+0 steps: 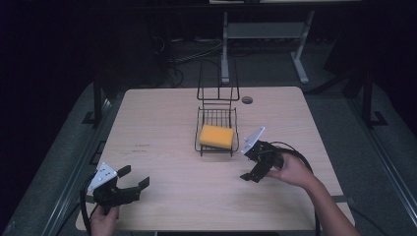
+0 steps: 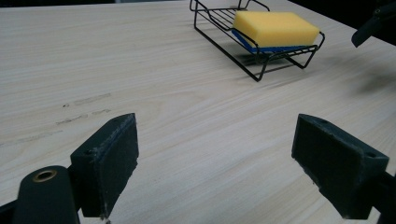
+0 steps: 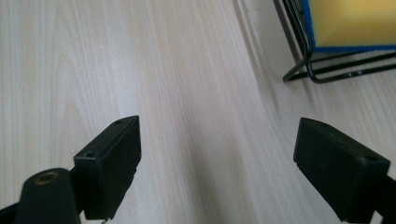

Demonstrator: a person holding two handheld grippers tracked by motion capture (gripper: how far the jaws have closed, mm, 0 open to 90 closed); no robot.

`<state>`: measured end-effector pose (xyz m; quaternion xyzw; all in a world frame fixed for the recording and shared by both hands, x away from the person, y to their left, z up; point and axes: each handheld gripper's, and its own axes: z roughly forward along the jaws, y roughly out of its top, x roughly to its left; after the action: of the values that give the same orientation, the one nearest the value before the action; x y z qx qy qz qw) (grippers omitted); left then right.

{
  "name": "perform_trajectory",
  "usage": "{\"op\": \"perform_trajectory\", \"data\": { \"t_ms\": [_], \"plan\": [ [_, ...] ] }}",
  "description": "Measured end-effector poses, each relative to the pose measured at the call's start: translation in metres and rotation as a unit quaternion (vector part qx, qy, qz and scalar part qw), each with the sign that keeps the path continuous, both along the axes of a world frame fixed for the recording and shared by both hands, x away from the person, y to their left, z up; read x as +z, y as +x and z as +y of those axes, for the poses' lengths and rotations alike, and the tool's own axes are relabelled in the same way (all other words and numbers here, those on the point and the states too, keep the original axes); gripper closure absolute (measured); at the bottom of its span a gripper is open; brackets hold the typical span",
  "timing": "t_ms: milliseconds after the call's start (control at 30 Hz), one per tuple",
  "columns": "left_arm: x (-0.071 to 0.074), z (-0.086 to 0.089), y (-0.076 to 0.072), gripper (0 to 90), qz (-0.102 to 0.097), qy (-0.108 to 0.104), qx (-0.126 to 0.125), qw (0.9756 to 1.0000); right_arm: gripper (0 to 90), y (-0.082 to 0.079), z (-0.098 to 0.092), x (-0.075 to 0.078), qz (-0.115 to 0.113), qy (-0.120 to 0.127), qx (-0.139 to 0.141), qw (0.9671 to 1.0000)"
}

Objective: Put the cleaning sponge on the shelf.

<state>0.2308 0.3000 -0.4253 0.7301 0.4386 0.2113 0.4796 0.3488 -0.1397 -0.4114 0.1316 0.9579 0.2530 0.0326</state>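
Observation:
A yellow sponge (image 1: 216, 136) with a blue underside lies in a black wire rack (image 1: 235, 129) near the middle of the light wooden table (image 1: 162, 123). My left gripper (image 1: 134, 176) is open at the near left corner, low over the bare wood, pointing toward the rack. In the left gripper view the sponge (image 2: 275, 27) and rack (image 2: 257, 70) sit far ahead of my left gripper (image 2: 222, 163). My right gripper (image 1: 248, 164) is open just right of the rack's near corner, holding nothing. In the right gripper view my right gripper (image 3: 219, 168) frames bare wood, with the rack (image 3: 303, 60) and sponge (image 3: 355, 21) at top right.
The rack has a tall wire loop (image 1: 218, 81) rising at its far end. A round cable hole (image 1: 247, 100) sits near the table's far edge. Behind the table stands a grey desk frame (image 1: 265, 34), with cables on the dark floor. A jaw of the other gripper (image 2: 373, 25) shows at the upper right.

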Motion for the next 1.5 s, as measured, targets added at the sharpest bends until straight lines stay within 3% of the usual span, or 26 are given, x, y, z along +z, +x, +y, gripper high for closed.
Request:
{"op": "perform_trajectory", "data": {
  "t_ms": [700,1500],
  "plan": [
    [0.000,-0.001,0.000,14.0,0.000,0.003,-0.001,1.0000,14.8,-0.013,-0.028,-0.009,0.000,-0.007,-0.023,0.9997],
    [0.000,-0.002,-0.002,14.0,-0.001,0.004,-0.001,1.0000,14.8,-0.033,-0.062,-0.017,-0.005,-0.008,-0.068,0.9977]
  ]
}}
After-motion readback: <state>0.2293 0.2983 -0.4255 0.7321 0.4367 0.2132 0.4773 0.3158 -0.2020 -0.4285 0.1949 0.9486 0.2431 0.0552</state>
